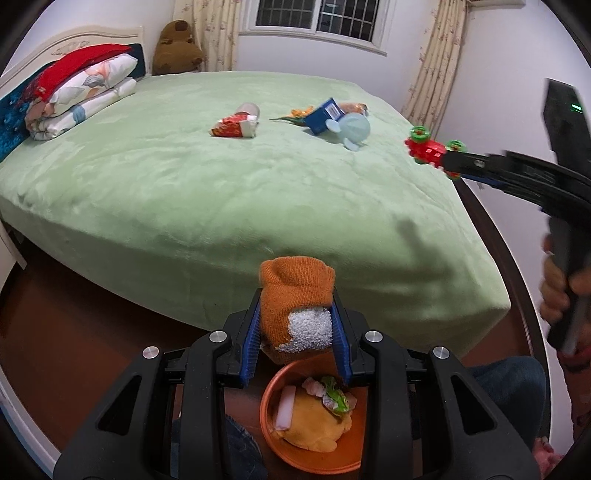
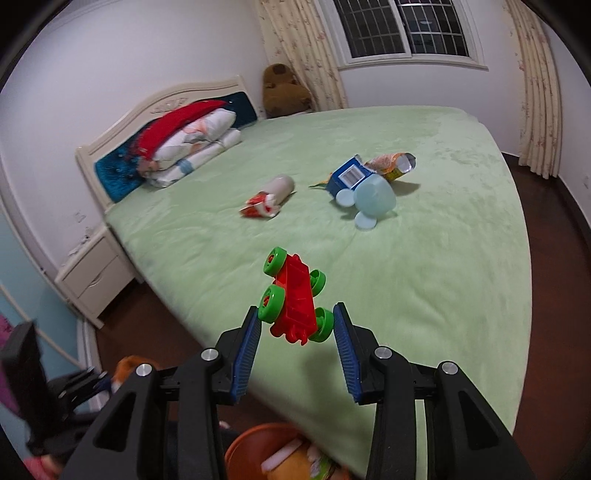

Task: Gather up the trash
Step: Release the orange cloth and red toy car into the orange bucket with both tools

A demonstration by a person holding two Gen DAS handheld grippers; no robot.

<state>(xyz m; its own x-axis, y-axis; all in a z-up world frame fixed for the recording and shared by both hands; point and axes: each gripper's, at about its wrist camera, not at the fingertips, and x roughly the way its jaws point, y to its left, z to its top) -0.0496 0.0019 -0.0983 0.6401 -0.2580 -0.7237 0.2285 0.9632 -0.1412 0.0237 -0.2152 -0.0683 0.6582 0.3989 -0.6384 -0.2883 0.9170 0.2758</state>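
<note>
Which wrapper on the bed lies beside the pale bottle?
The red-and-white wrapper, touching the pale bottle; the orange wrapper lies behind the blue carton.

Even, fairly bright indoor light falls from above; the window is dark. Soft shadows lie on the green bed. Fisheye bending curves walls and floor, with black vignette corners. The right tool shows motion blur.

A brown plush bear slumps in the far corner beside floral cream curtains. Folded floral bedding under a red cloth leans on the cream carved headboard. A white bedside cabinet stands on dark wooden flooring.
</note>
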